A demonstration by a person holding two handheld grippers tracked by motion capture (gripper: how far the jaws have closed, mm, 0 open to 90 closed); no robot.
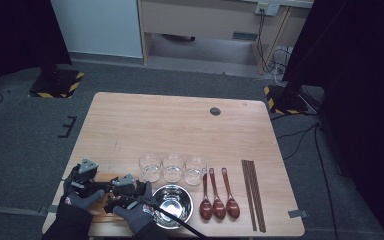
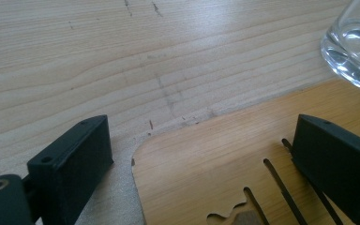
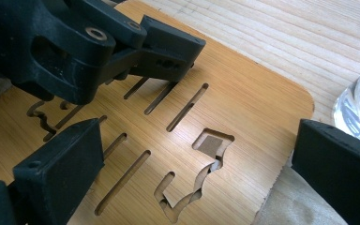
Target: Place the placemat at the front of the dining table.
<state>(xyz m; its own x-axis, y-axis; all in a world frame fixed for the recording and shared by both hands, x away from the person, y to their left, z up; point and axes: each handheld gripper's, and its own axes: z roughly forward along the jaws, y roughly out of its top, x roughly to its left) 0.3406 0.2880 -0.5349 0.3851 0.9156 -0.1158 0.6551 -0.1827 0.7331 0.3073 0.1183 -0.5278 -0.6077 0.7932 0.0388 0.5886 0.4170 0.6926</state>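
A flat bamboo board (image 3: 248,103) with cut slots and a curvy cut-out lies at the table's front left; its rounded corner (image 2: 187,159) also appears in the left gripper view. My left gripper (image 2: 201,159) is open, its jaws wide apart just over that corner. Open as well, my right gripper (image 3: 197,168) hovers low over the slotted part and holds nothing. The left gripper (image 3: 168,47) reaches over the board's far side in the right gripper view. From above, both gloved hands hold the left gripper (image 1: 90,175) and the right gripper (image 1: 125,182) close together over the board (image 1: 111,178).
Three clear glasses (image 1: 172,167) stand in a row right of the hands, the nearest glass (image 2: 354,47) close to the board. A steel bowl (image 1: 172,205) sits in front of them, then three brown spoons (image 1: 218,197) and dark chopsticks (image 1: 252,192). The table's far half (image 1: 180,125) is bare wood.
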